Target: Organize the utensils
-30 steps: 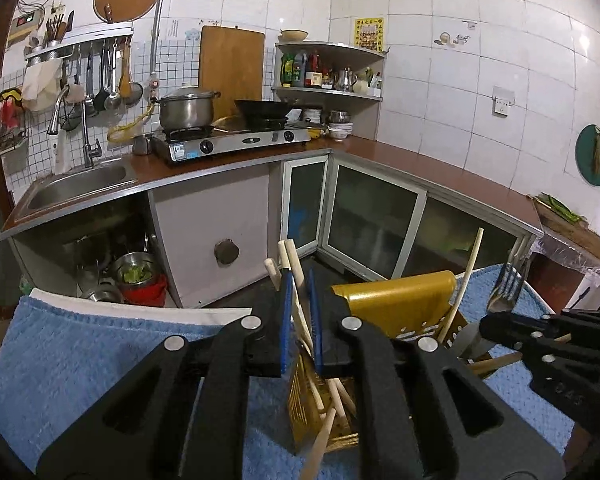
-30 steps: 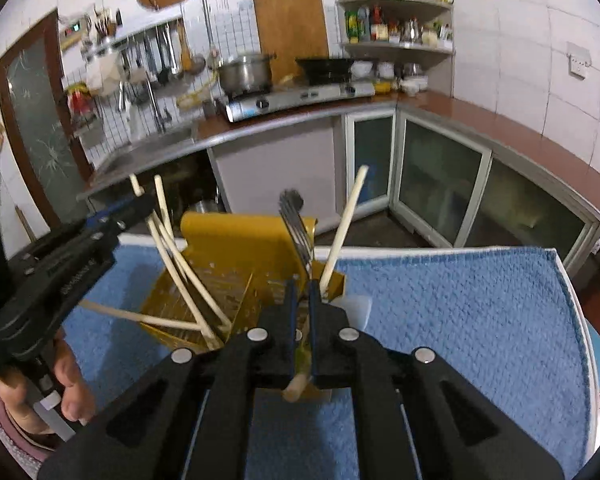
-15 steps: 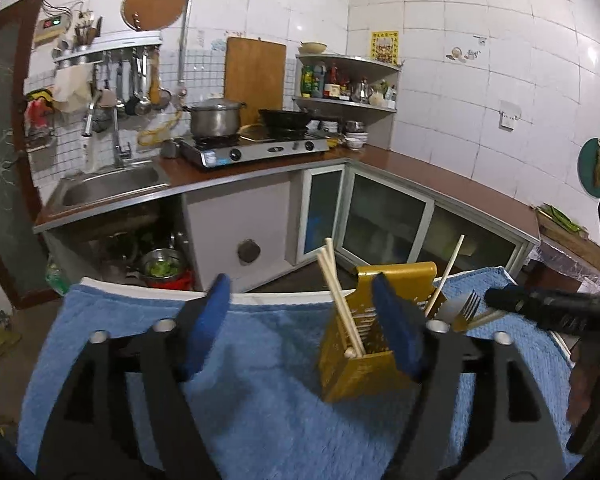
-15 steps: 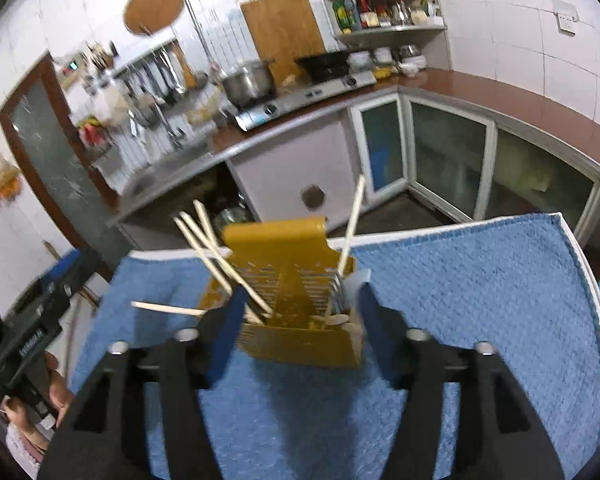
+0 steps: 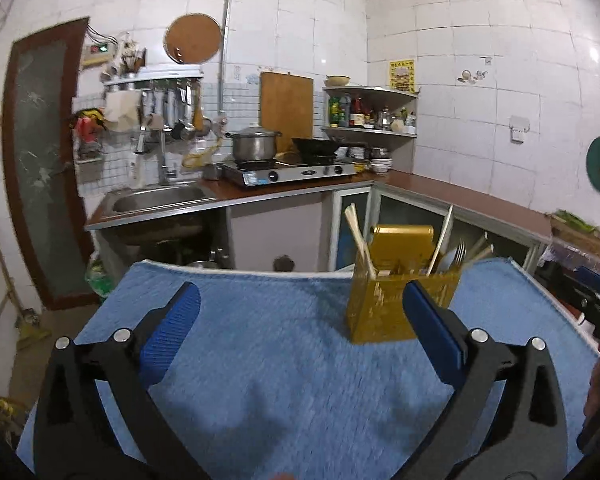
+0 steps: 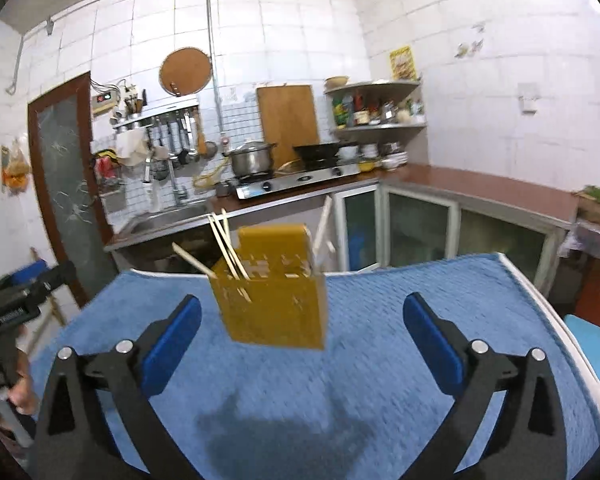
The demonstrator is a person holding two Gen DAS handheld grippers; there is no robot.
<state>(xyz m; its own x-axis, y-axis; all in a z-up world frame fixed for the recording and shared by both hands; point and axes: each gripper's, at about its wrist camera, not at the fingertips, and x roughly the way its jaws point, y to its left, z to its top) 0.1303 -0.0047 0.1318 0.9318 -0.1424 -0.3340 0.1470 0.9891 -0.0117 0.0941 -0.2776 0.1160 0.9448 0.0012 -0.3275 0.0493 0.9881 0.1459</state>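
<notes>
Left gripper (image 5: 300, 320) jaws opening wide, empty; right gripper (image 6: 302, 322) same. Yellow utensil holder (image 5: 400, 304) upright on blue towel (image 5: 260, 360), far of both, chopsticks (image 5: 358, 240) vertical; neither hand clearly nearer.

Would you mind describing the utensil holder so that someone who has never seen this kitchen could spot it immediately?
Look at the blue towel spread over the table in the foreground, in front of the brown counter. Standing upright on it is the yellow perforated holder, a boxy caddy with a taller solid back panel. It is the only thing on the towel, and pale chopsticks and a fork stick out of its top.
</notes>
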